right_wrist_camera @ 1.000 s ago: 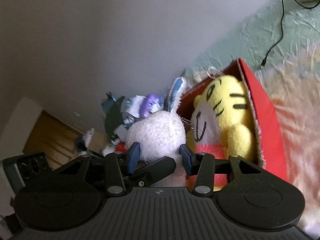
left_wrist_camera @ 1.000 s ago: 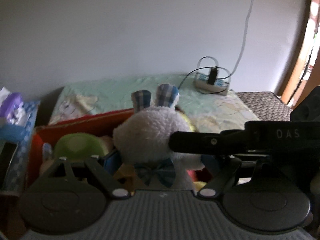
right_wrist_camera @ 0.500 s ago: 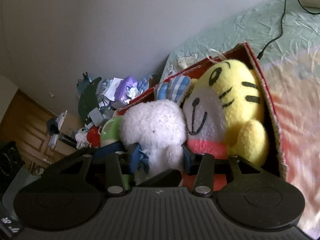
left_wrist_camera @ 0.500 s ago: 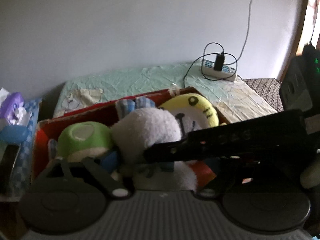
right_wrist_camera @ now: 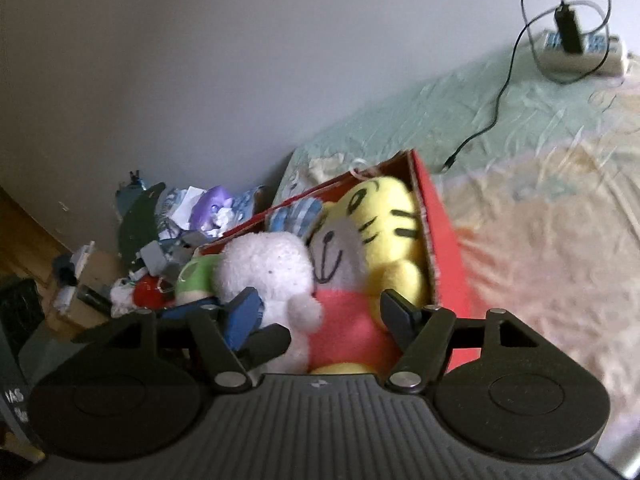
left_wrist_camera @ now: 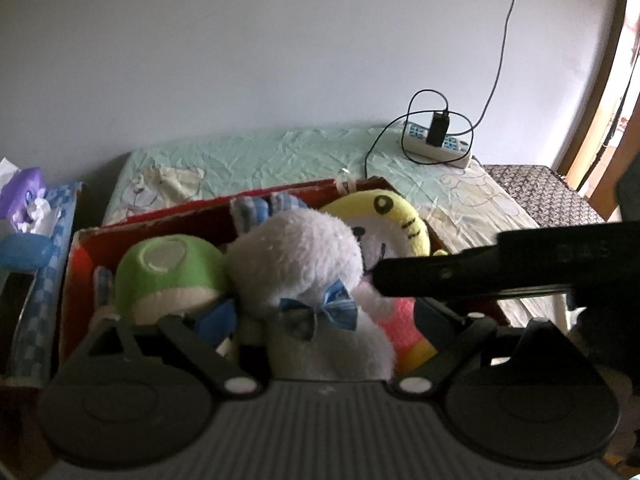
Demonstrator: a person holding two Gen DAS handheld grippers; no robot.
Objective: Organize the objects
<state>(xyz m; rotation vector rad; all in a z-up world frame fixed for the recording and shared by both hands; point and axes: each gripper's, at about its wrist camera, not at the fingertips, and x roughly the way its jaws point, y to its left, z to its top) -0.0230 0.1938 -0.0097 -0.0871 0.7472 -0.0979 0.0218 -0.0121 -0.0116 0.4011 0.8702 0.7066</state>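
Currently I log one red box (left_wrist_camera: 192, 216) on the bed sheet (left_wrist_camera: 288, 152), holding a green plush (left_wrist_camera: 168, 276), white bunny (left_wrist_camera: 304, 264) and yellow tiger (right_wrist_camera: 384, 232) side by side. My left gripper (left_wrist_camera: 324, 320) stands spread around the bunny; my right gripper (right_wrist_camera: 320, 312) is released, fingers flanking bunny and tiger.

Lettering, item 1: white capitals are showing at the near left edge of the right wrist view, on a dark panel (right_wrist_camera: 15, 400); they are reading "IAS", with a second line beneath that is cropping off and blurring out.

Lettering, item 2: faint marks are sitting on the black bar (left_wrist_camera: 520, 268) crossing the right of the left wrist view, blurring too much to read.
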